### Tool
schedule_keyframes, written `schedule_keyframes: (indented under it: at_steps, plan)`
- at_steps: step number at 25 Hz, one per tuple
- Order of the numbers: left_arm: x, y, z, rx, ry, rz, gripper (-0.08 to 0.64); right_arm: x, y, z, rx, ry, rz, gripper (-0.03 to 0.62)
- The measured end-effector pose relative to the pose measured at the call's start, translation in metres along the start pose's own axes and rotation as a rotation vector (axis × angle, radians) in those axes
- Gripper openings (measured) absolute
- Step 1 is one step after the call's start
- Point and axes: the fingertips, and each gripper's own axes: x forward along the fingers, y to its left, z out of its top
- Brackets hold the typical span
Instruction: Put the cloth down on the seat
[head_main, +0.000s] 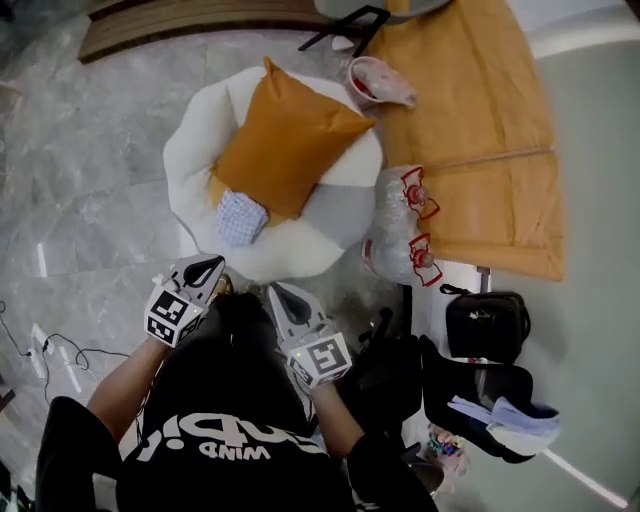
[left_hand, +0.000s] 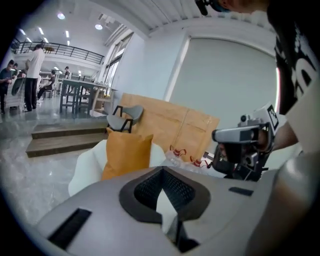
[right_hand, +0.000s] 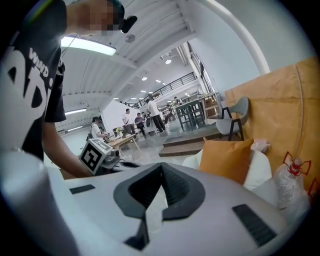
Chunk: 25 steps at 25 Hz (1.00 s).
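Two empty, closed tools, left gripper (head_main: 207, 266) and right gripper (head_main: 283, 297), clear of seat (head_main: 290, 255); cloth (head_main: 241, 217) seemingly placed there, so just withdraw.

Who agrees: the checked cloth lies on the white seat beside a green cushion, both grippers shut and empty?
The cushion is orange, not green, per the head view. Otherwise right: the checked cloth lies on the white seat beside it, and the left gripper and right gripper are shut and empty.
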Motion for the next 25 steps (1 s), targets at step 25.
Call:
schedule_keyframes:
  at_steps: [25]
  plan:
    - [-0.140, -0.087, 0.151, 0.223, -0.351, -0.117, 0.006, -0.049, 0.074, 0.104, -0.185, -0.178, 0.086, 0.018]
